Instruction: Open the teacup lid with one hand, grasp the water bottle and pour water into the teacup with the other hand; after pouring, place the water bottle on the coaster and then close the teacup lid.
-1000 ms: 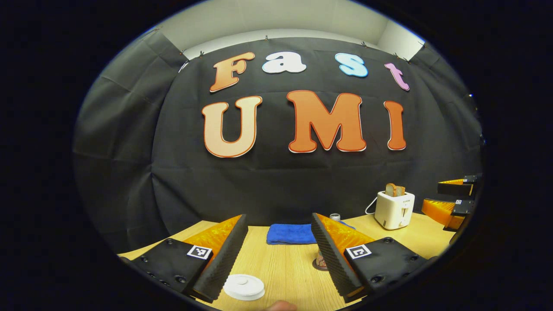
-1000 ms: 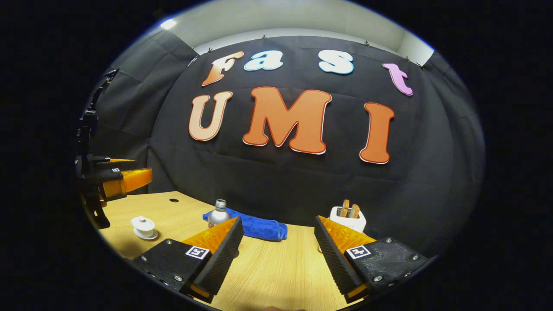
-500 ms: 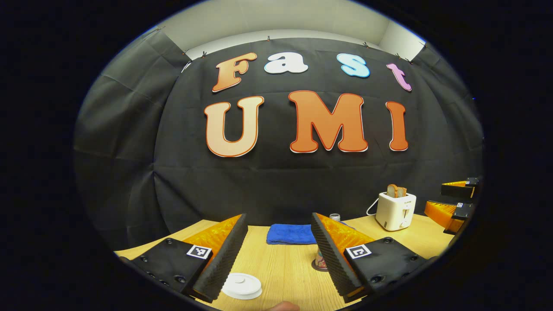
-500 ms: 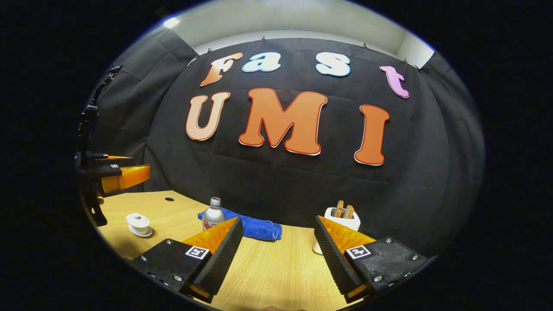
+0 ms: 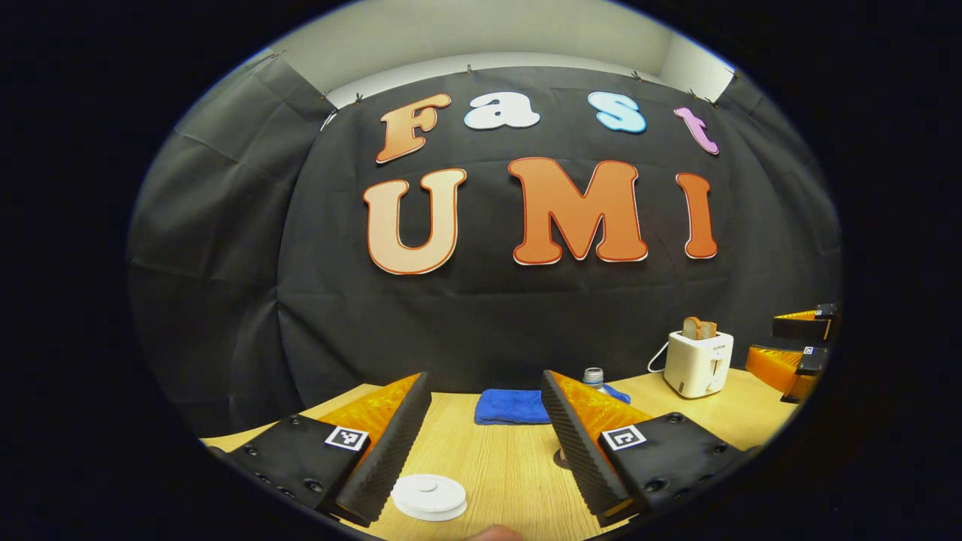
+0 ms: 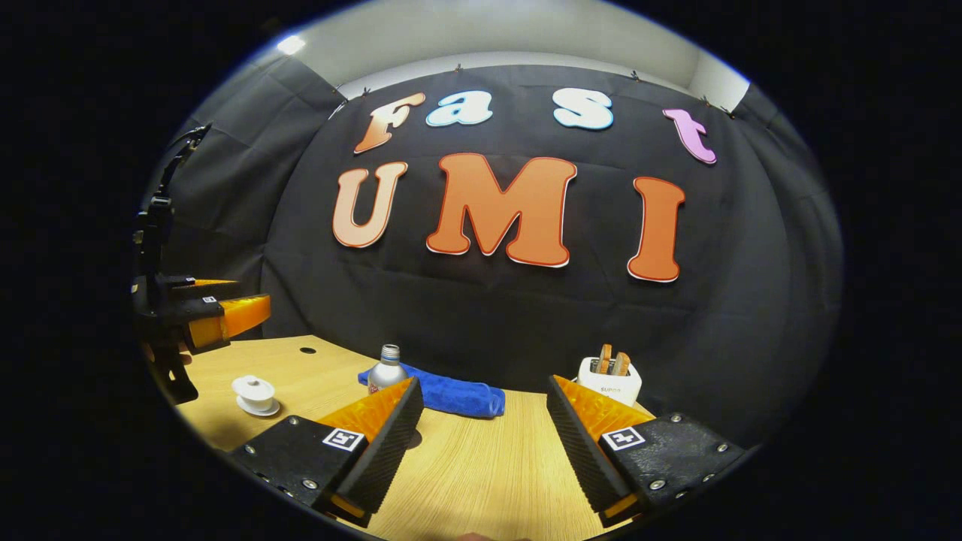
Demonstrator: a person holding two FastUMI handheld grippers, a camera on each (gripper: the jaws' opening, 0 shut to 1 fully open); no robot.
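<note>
Right gripper view, left to right: left gripper point(image 6: 225, 319), jaw state cannot be told; one lidded teacup point(image 6: 254, 393) on the table point(image 6: 481, 473); one water bottle point(image 6: 386, 370), label unreadable; one blue towel point(image 6: 451, 397); one toaster point(image 6: 610, 379), two slices. Right gripper point(image 6: 481, 428) released, holding nothing. Left gripper view: left gripper point(image 5: 485, 432) likewise released.

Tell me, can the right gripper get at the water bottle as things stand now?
Probably yes. The right gripper is open and holds nothing, and the water bottle stands upright just beyond its left finger, before the blue towel, with nothing between them.
</note>
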